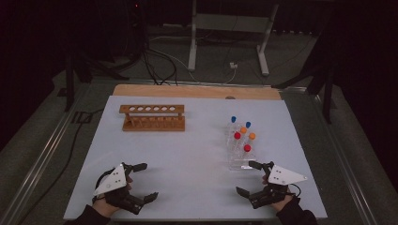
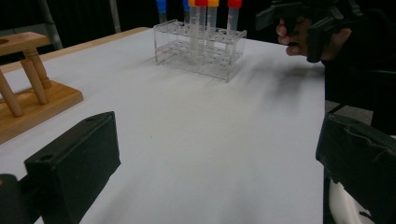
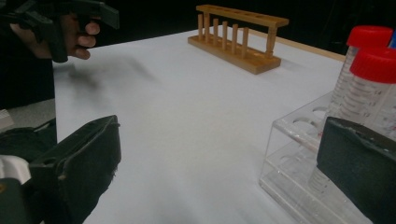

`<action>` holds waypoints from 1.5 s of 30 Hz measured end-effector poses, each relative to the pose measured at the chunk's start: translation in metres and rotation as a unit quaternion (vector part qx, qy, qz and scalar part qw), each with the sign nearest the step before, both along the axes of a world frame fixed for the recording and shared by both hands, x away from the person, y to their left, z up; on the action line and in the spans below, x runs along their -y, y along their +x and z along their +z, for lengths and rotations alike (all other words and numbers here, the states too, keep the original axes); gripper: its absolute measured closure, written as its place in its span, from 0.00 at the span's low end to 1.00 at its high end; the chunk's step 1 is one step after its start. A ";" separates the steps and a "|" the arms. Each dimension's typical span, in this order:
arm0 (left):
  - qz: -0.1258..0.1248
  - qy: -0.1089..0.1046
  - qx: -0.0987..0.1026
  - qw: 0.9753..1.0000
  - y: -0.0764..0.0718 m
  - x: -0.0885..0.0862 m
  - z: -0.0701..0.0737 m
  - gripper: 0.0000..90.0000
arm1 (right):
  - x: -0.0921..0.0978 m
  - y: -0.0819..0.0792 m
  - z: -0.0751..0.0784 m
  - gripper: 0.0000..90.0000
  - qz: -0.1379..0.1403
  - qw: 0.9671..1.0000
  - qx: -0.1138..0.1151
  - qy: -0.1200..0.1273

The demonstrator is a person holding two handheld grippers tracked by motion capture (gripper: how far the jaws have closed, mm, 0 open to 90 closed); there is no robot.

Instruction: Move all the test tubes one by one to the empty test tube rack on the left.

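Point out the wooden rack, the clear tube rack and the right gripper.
wooden rack [image 1: 153,118]: high view, its front face.
clear tube rack [image 2: 198,49]: left gripper view, its front wall.
right gripper [image 1: 248,178]: high view, the gap between its open jaws.

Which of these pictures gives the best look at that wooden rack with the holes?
The high view: the wooden rack shows whole, its top holes all visible and vacant. The right gripper view shows it whole but from the side, far off. The left gripper view catches just one end at the frame edge.

high view: overhead, facing forward-down on table [image 1: 187,154]. gripper views: low, near the surface, looking out between own jaws; both share the clear rack [image 2: 201,49] and wooden rack [image 3: 240,39]
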State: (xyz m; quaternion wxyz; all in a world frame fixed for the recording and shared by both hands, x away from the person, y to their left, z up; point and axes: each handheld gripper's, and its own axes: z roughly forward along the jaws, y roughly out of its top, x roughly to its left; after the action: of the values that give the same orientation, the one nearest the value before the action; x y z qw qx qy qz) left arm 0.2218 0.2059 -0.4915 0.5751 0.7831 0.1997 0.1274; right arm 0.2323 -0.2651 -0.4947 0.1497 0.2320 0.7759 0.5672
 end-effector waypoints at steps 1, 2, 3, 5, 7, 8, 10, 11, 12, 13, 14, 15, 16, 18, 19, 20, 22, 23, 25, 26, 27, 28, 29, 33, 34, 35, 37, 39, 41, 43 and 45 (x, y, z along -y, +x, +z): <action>0.000 0.002 -0.001 1.000 0.000 0.000 0.000 0.01 | 0.000 0.000 0.000 0.00 0.000 1.000 0.000 0.000; 0.001 0.001 -0.001 1.000 0.000 -0.001 0.001 0.01 | -0.001 0.000 0.000 0.00 0.002 1.000 0.000 -0.001; 0.001 -0.002 0.001 1.000 0.000 -0.001 0.001 0.01 | -0.001 -0.001 -0.001 0.00 0.004 1.000 0.001 -0.004; 0.001 -0.007 0.001 1.000 0.000 -0.002 0.001 0.01 | -0.002 -0.001 0.000 0.00 0.008 1.000 0.000 -0.009; 0.002 -0.002 0.004 1.000 0.000 -0.002 0.001 0.01 | -0.003 -0.002 0.001 0.00 0.011 1.000 0.001 -0.010; 0.003 -0.001 0.004 1.000 0.000 -0.002 0.001 0.01 | -0.003 -0.002 0.001 0.00 0.011 1.000 0.001 -0.010; 0.002 0.002 0.003 1.000 0.000 -0.001 0.001 0.01 | -0.005 -0.002 0.001 0.00 0.009 1.000 -0.009 -0.022; 0.000 0.005 0.002 1.000 0.000 -0.001 0.001 0.01 | -0.007 -0.002 0.000 0.00 0.004 1.000 -0.011 -0.029; 0.000 0.005 0.001 1.000 0.000 -0.001 0.001 0.01 | -0.009 -0.002 0.000 0.00 0.003 0.999 -0.013 -0.039; 0.000 0.003 0.002 1.000 0.000 -0.001 0.001 0.01 | -0.010 -0.003 0.000 0.00 0.005 0.999 -0.015 -0.038; -0.001 0.000 0.001 1.000 0.000 -0.001 0.001 0.01 | -0.010 -0.003 0.000 0.00 0.005 0.999 -0.015 -0.038; 0.000 -0.003 0.001 1.000 0.000 -0.001 0.001 0.01 | -0.011 -0.004 0.002 0.00 0.006 0.999 -0.017 -0.037; 0.000 -0.001 0.001 1.000 0.000 -0.001 0.001 0.01 | -0.011 -0.004 0.002 0.00 0.006 0.999 -0.017 -0.037; 0.000 -0.003 -0.001 1.000 0.000 -0.002 0.002 0.01 | -0.013 -0.006 0.008 0.00 0.007 0.999 -0.015 -0.030; 0.001 -0.007 0.000 1.000 0.000 -0.002 0.002 0.01 | -0.013 -0.006 0.008 0.00 0.007 0.999 -0.015 -0.030; 0.001 -0.011 -0.001 1.000 0.000 -0.002 0.003 0.01 | -0.013 -0.006 0.011 0.00 0.006 0.999 -0.012 -0.032; 0.001 -0.009 -0.003 1.000 0.000 -0.002 0.002 0.01 | -0.014 -0.007 0.018 0.00 0.003 1.000 -0.002 -0.030; 0.001 -0.009 -0.002 1.000 0.000 -0.002 0.002 0.01 | -0.015 -0.007 0.021 0.00 0.001 1.000 0.001 -0.028; 0.002 -0.012 -0.003 1.000 0.000 -0.002 0.003 0.01 | -0.017 -0.008 0.030 0.00 -0.004 1.000 0.005 -0.017; 0.002 -0.013 -0.002 1.000 0.000 -0.002 0.003 0.01 | -0.018 -0.009 0.033 0.00 -0.006 1.000 0.006 -0.014; 0.001 -0.011 -0.003 1.000 0.000 -0.002 0.003 0.01 | -0.018 -0.009 0.033 0.00 -0.006 1.000 0.006 -0.014; 0.001 -0.009 -0.003 1.000 0.000 -0.002 0.003 0.01 | -0.020 -0.010 0.038 0.00 -0.006 1.000 0.008 -0.010; 0.001 -0.012 -0.001 1.000 0.000 -0.003 0.003 0.01 | -0.020 -0.010 0.038 0.00 -0.006 1.000 0.008 -0.010; 0.000 -0.010 -0.003 1.000 0.000 -0.003 0.003 0.01 | -0.023 -0.009 0.048 0.00 -0.017 0.999 0.022 -0.018; 0.000 -0.010 -0.001 1.000 0.000 -0.003 0.003 0.01 | -0.022 -0.008 0.050 0.00 -0.025 0.999 0.025 -0.022; 0.000 -0.014 -0.001 1.000 0.000 -0.003 0.003 0.01 | -0.022 -0.008 0.050 0.00 -0.025 0.999 0.025 -0.022; 0.001 -0.015 -0.001 1.000 0.000 -0.003 0.003 0.01 | -0.020 -0.004 0.053 0.00 -0.034 0.999 0.023 -0.020; -0.001 -0.013 -0.002 1.000 0.000 -0.003 0.003 0.01 | -0.018 0.000 0.058 0.00 -0.048 0.998 0.026 -0.017; 0.000 -0.017 -0.002 1.000 0.000 -0.003 0.003 0.01 | -0.017 0.003 0.062 0.00 -0.056 0.998 0.028 -0.014; 0.000 -0.018 -0.002 1.000 0.000 -0.003 0.003 0.01 | -0.017 0.006 0.066 0.00 -0.064 0.997 0.029 -0.008; 0.002 -0.016 -0.004 1.000 0.000 -0.002 0.003 0.01 | -0.016 0.007 0.068 0.00 -0.066 0.997 0.029 -0.007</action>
State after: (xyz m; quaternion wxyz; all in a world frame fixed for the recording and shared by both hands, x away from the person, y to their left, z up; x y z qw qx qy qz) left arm 0.2217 0.2084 -0.4887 0.5868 0.7737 0.2055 0.1217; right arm 0.2395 -0.2487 -0.4272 0.2109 0.2655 0.7584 0.5567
